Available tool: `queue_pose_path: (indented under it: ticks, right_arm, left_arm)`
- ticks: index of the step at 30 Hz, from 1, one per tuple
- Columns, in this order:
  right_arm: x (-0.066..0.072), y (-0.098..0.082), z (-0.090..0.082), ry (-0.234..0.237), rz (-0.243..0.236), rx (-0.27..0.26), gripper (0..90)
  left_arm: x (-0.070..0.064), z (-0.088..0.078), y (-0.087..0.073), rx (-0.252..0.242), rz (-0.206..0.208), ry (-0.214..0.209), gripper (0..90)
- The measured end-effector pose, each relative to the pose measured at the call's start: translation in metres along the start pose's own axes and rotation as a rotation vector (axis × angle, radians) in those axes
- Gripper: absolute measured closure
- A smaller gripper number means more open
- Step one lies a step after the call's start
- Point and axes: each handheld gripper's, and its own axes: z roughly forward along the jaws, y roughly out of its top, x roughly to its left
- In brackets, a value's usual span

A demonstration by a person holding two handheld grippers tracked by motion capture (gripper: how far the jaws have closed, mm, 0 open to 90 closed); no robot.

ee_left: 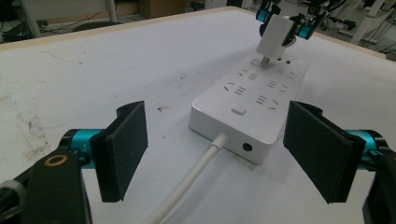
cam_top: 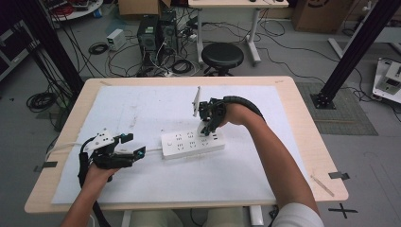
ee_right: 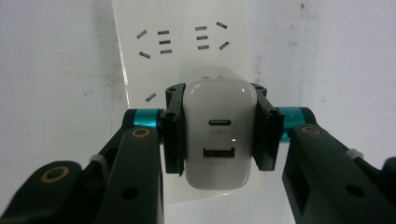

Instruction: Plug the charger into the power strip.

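Left hand-held gripper (cam_top: 133, 144): lower left of the high view, jaws spread wide and holding nothing, aimed at the strip's cord end, probably ready to steady it.
Power strip: the long white plastic power strip (cam_top: 191, 144) lies flat mid-frame on the white sheet covering the surface (cam_top: 302, 142), its white cord (ee_left: 187, 184) running toward the left gripper.
Charger: the white rounded-block USB charger (ee_right: 218, 133) stands upright at the strip's right end, prongs at a socket; whether fully seated, I cannot tell.
Right hand-held gripper (cam_top: 208, 126): centre frame, clamped on the charger's sides, likely to guide it vertically.
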Motion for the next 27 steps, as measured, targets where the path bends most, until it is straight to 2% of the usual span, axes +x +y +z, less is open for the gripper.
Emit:
queue_pose_path:
  ticks: [5,9,14,16,20,24,27]
  right_arm:
    - [0.005,0.009,0.003,-0.027,-0.041,0.057,63.3]
    - [0.005,0.016,0.004,-0.028,-0.036,0.084,63.4]
    - [0.007,0.026,0.006,-0.04,-0.037,0.142,63.4]
    - [0.01,0.032,0.009,-0.054,-0.06,0.165,63.4]
    - [0.008,0.033,0.01,-0.046,-0.064,0.164,63.4]
    - [0.005,0.031,0.009,-0.025,-0.026,0.166,63.4]
    - [0.005,0.031,0.01,-0.028,-0.044,0.175,63.4]
  left_arm:
    - [0.0,0.001,0.0,-0.011,-0.012,-0.006,21.9]
    - [-0.002,0.003,-0.002,-0.02,-0.021,-0.015,21.9]
    - [-0.003,0.004,-0.002,-0.019,-0.024,-0.019,21.9]
    - [-0.004,0.005,-0.002,-0.019,-0.026,-0.02,21.9]
    - [-0.004,0.005,-0.003,-0.019,-0.025,-0.021,21.9]
    - [-0.004,0.004,-0.003,-0.02,-0.029,-0.02,21.9]
    - [-0.003,0.005,-0.003,-0.017,-0.03,-0.021,21.9]
